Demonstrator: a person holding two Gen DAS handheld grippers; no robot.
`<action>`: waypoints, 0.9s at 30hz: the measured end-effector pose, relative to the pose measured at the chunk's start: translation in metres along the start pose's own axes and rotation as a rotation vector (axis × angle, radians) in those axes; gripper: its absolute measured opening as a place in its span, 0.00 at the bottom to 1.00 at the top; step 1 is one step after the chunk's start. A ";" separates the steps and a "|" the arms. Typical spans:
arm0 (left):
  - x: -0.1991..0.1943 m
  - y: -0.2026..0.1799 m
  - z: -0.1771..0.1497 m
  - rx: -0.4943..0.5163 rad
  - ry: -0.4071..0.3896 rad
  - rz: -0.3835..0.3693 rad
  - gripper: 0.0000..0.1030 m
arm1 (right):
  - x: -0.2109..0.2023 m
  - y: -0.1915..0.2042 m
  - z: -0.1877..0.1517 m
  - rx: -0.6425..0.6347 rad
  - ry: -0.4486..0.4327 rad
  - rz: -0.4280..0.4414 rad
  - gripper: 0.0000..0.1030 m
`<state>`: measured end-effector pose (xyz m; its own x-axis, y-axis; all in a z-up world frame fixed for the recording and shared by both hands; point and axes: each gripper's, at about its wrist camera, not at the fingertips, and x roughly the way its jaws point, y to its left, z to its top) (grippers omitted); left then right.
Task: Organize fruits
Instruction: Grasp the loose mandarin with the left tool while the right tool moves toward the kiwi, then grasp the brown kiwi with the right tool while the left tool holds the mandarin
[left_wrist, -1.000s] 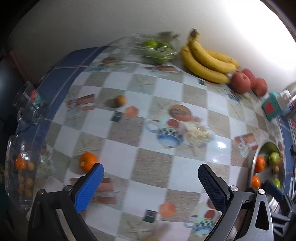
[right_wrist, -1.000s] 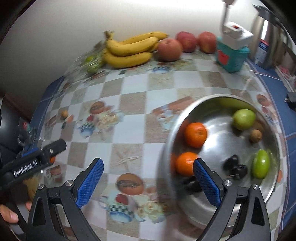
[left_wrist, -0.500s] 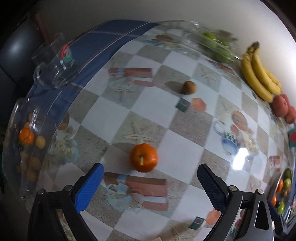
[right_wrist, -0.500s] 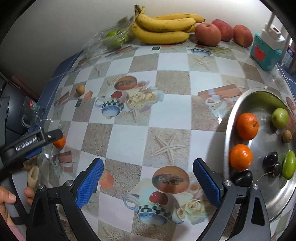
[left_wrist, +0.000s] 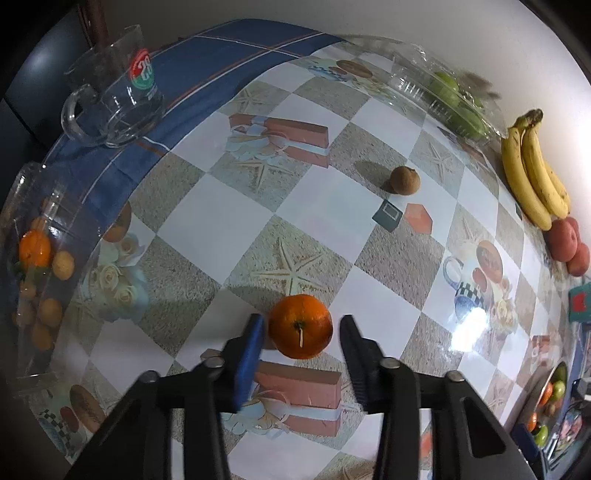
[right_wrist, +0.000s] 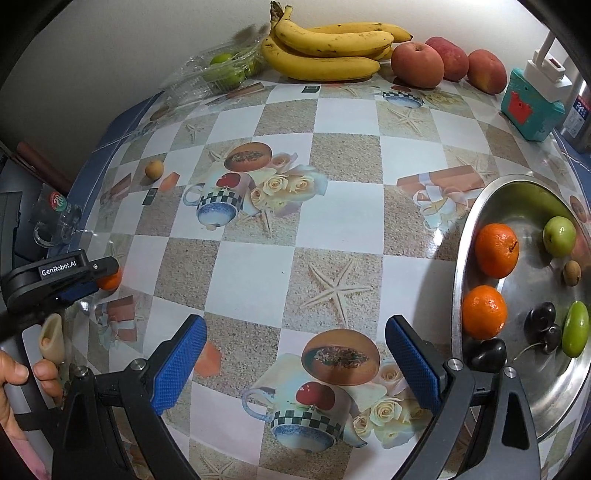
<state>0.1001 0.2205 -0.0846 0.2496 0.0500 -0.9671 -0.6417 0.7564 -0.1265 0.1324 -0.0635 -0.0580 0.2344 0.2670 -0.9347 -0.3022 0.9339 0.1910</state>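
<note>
My left gripper (left_wrist: 301, 326) brackets the orange (left_wrist: 300, 326) on the checked tablecloth (left_wrist: 221, 229), pads just beside it; whether they touch, I can't tell.

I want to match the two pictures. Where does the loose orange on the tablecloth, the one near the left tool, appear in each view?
Left wrist view: the orange sits low at centre, between the left tool's fingers.
Right wrist view: at the far left edge, the orange peeks out beyond the left tool, partly hidden.
Shared landmark: the bananas against the wall.
</note>
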 end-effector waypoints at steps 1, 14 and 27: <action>0.000 0.001 0.002 -0.003 -0.002 -0.003 0.37 | 0.000 0.000 0.000 -0.001 0.001 -0.002 0.95; -0.015 0.002 0.018 0.010 -0.041 -0.084 0.36 | 0.010 0.002 0.000 -0.001 0.019 -0.008 0.95; -0.015 -0.009 0.052 0.031 -0.111 -0.159 0.36 | 0.018 0.033 0.050 -0.003 -0.021 0.034 0.94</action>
<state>0.1392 0.2470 -0.0572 0.4256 -0.0009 -0.9049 -0.5657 0.7803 -0.2668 0.1728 -0.0163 -0.0533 0.2434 0.3034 -0.9212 -0.3129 0.9236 0.2215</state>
